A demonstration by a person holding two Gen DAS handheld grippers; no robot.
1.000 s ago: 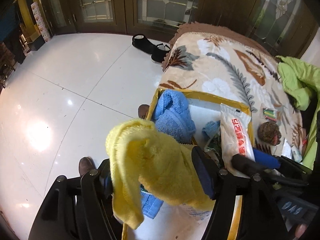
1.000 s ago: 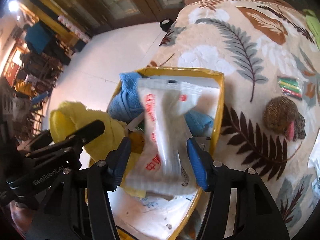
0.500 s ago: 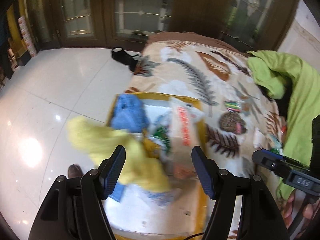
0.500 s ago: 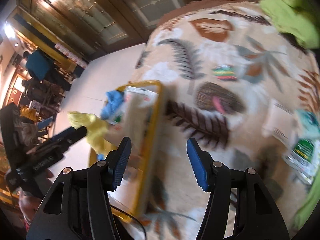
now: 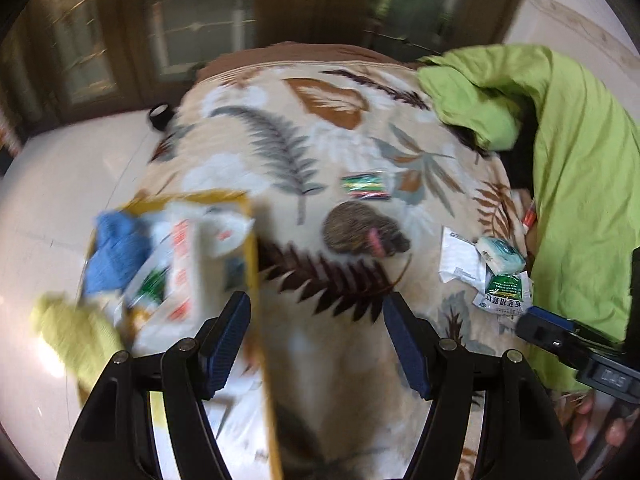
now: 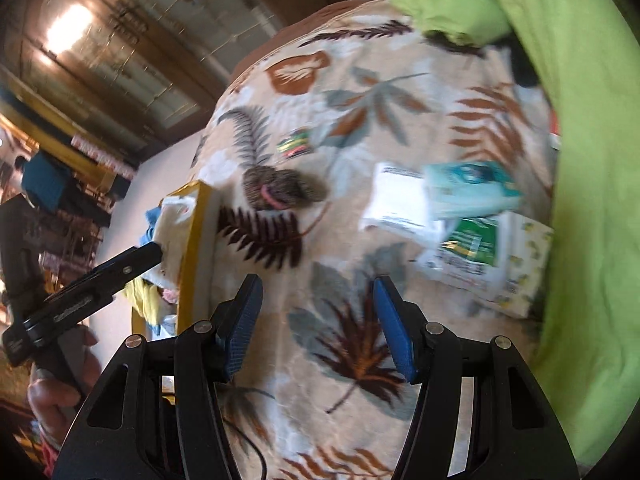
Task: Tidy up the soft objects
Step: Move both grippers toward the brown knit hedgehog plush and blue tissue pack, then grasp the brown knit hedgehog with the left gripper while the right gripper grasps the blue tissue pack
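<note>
- Blue-padded left tool point(image 5: 316, 338): jaws apart, nothing between them, over the leaf-print blanket point(image 5: 288, 92).
- Right tool point(image 6: 318, 322): jaws apart, nothing between them, also above the blanket.
- Yellow-rimmed box point(image 5: 252, 248) sits at the blanket's left edge. Blue towel point(image 5: 118, 250), white packet with red print point(image 5: 184, 264) and yellow cloth point(image 5: 76, 332) are piled in it; the yellow cloth hangs over its near-left side.
- Brown fuzzy item with a pink band point(image 5: 360, 230) lies on the blanket, right of the box, apart from it.
- Striped colourful packet point(image 5: 366, 186) just beyond it.
- Teal tissue pack point(image 6: 472, 188), white packet point(image 6: 400, 200) and green-label packet point(image 6: 474, 242) cluster near the green cover point(image 6: 580, 160).
- Both views motion-blurred.
</note>
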